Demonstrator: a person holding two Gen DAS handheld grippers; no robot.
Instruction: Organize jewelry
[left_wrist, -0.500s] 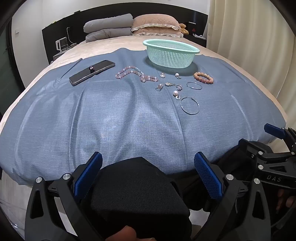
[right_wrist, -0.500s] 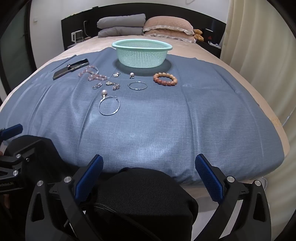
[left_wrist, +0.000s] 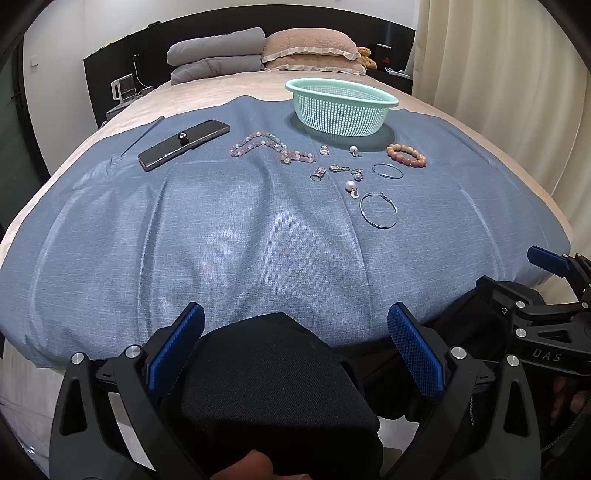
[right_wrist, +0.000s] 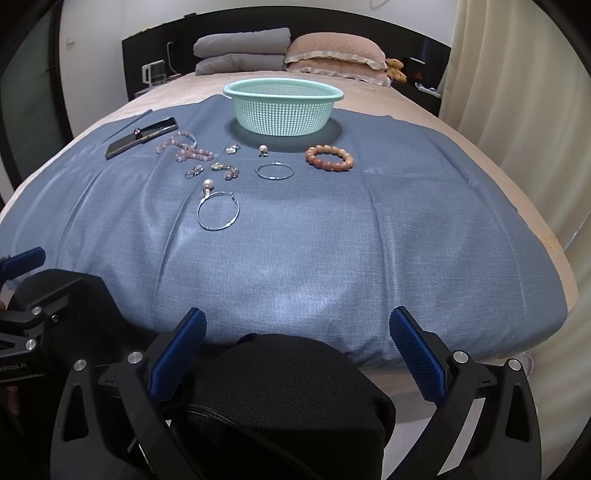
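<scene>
Jewelry lies on a blue cloth (left_wrist: 240, 229) on a bed: a pink bead necklace (left_wrist: 271, 147) (right_wrist: 186, 147), an orange bead bracelet (left_wrist: 406, 155) (right_wrist: 329, 158), two silver hoops (left_wrist: 378, 209) (right_wrist: 218, 216) (left_wrist: 387, 171) (right_wrist: 275, 171), pearl earrings (left_wrist: 350, 186) (right_wrist: 208, 185) and several small silver pieces (left_wrist: 338, 170) (right_wrist: 221, 169). A mint green basket (left_wrist: 341, 105) (right_wrist: 282, 105) stands behind them. My left gripper (left_wrist: 295, 347) and right gripper (right_wrist: 297, 349) are both open and empty, at the near edge of the bed, well short of the jewelry.
A black phone (left_wrist: 183, 144) (right_wrist: 142, 137) with a small ring on it lies at the cloth's far left. Pillows (left_wrist: 266, 51) are stacked at the headboard. A curtain (right_wrist: 517, 92) hangs on the right. My dark-clothed knee (left_wrist: 273, 376) shows below each gripper.
</scene>
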